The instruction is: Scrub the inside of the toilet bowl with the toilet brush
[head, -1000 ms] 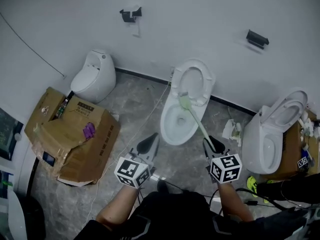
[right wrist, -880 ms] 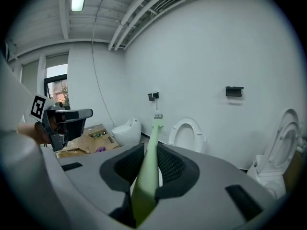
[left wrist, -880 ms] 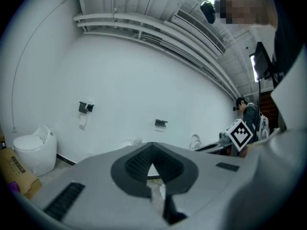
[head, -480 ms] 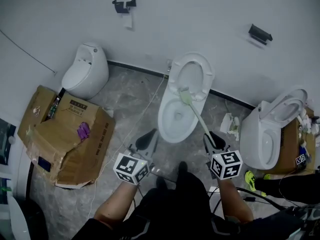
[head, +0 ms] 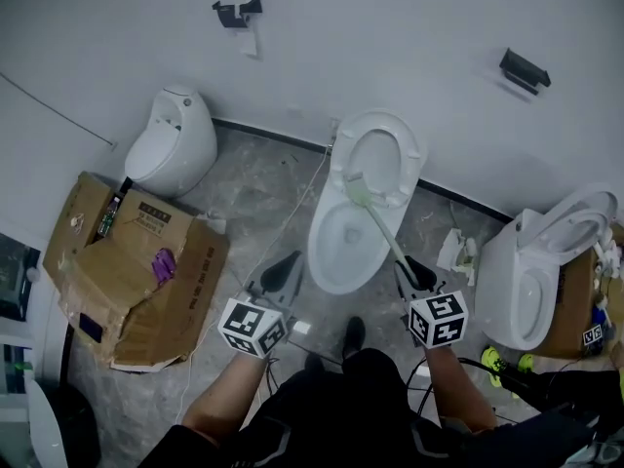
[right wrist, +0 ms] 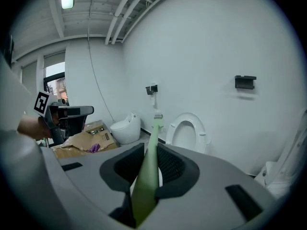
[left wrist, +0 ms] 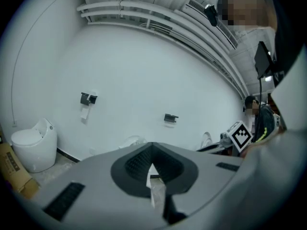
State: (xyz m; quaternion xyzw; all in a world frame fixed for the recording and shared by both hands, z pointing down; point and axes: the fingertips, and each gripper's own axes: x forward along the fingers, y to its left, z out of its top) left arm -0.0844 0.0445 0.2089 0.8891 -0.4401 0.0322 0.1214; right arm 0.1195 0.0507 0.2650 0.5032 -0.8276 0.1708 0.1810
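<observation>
Grey marbled floor [head: 255, 178] meets a plain white wall [head: 409, 37], which carries a dark holder [head: 234, 13] at upper left and a second holder [head: 524, 69] at upper right. Three white fixtures stand along the wall: a small closed toilet [head: 171, 144] on the left, the middle toilet [head: 343, 247] with its seat [head: 380, 154] raised, and a third toilet [head: 526, 281] on the right, also open. A crumpled cardboard box [head: 127, 281] lies left of the middle bowl, with a purple item [head: 163, 266] on its flap. Paper scraps [head: 453, 252] lie between the two open toilets. The right gripper [head: 414, 271] is clamped on the green handle of the toilet brush [head: 380, 227], whose head [head: 359, 191] sits over the rear of the middle bowl, at the foot of the raised seat. The left gripper [head: 286, 266] hangs just left of the bowl, jaws together on nothing.
</observation>
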